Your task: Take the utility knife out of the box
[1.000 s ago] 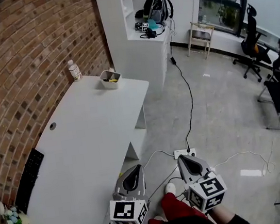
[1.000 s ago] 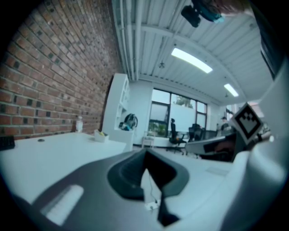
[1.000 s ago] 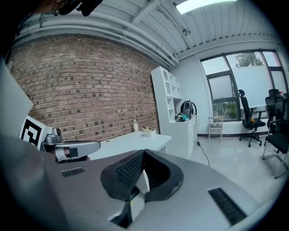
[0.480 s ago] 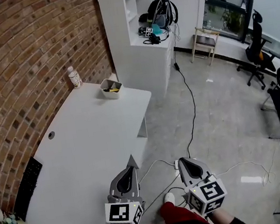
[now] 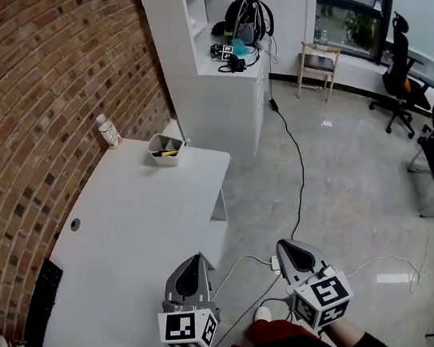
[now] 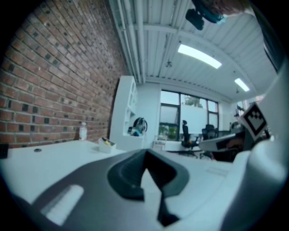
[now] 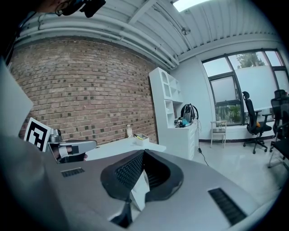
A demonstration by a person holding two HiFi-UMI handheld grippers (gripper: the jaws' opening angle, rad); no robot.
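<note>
left tool [image 5: 197,257], right tool [image 5: 280,245] came forward; utility knife [image 5: 168,152] in box [image 5: 152,144] indistinct.

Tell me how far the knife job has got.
Done: nothing. The box at the far end of the desk holds a yellow item, likely the knife. In hand: nothing; the left claw and right claw are shut and empty, far short of the box. Left: reach the box, grip the knife, lift it out.

Grey left tool [image 5: 200,257] and right tool [image 5: 281,244] carry black-and-white marker cubes [image 5: 190,329] [image 5: 326,296].
</note>
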